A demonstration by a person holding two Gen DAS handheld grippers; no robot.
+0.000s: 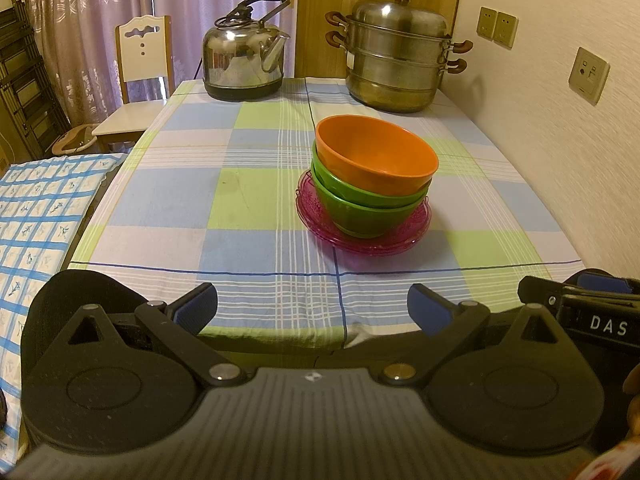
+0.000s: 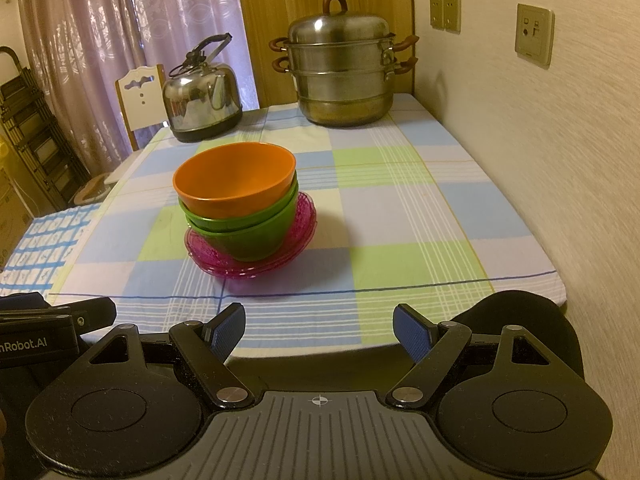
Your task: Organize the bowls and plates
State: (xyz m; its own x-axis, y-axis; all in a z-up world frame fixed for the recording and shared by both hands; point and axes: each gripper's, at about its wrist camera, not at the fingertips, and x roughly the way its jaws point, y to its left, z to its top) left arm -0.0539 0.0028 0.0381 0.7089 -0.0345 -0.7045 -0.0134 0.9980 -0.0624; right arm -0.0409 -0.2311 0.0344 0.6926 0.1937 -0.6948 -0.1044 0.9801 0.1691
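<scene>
Left tool (image 1: 312, 306), right tool (image 2: 318, 330): jaws wide, empty; casings read "DAS", "nRobot.AI".

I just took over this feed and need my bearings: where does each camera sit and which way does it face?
Left wrist: on the left gripper at the table's near edge, angled down at the orange plastic bowl nested in green plastic bowls on pink glass plates; open jaws and the right gripper's edge show.
Right wrist: on the right gripper, same heading; open jaws and the left gripper's edge show.
Shared: the stack, steel kettle, steel steamer pot, checked tablecloth.
</scene>
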